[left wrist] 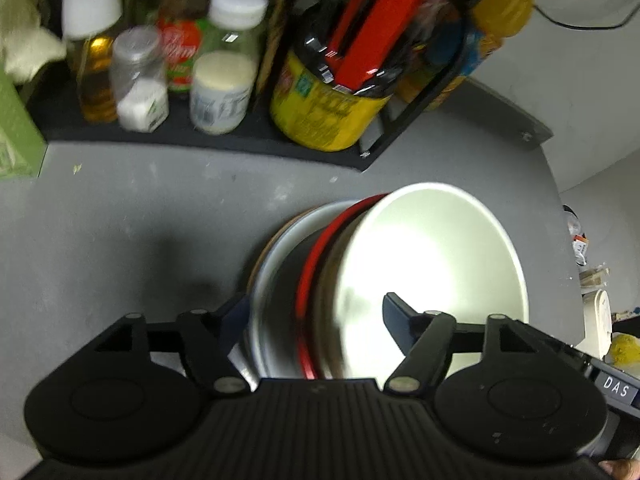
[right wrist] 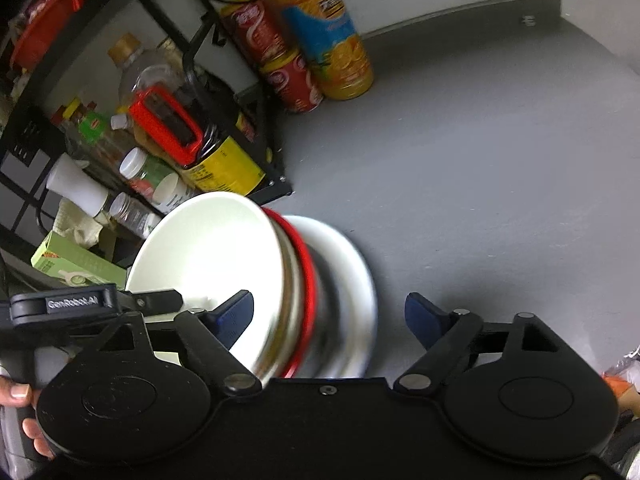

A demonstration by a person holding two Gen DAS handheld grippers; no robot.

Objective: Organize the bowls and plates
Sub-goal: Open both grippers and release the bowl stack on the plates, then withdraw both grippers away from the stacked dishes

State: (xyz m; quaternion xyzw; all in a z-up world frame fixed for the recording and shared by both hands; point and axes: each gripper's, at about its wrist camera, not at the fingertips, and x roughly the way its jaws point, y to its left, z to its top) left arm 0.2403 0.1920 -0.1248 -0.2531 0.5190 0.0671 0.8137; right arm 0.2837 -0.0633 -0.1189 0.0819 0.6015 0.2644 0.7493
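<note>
Above the grey counter (left wrist: 120, 220), the left gripper (left wrist: 316, 316) holds a tilted stack of dishes (left wrist: 360, 280), its jaws closed across it. The right gripper (right wrist: 330, 316) straddles the stack with jaws wide. Only the right view shows the juice bottle (right wrist: 328, 36).

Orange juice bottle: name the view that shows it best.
The right wrist view. The orange juice bottle stands there beside the red cans, label readable. The left wrist view catches only a blurred yellow and blue patch behind the black rack.
</note>
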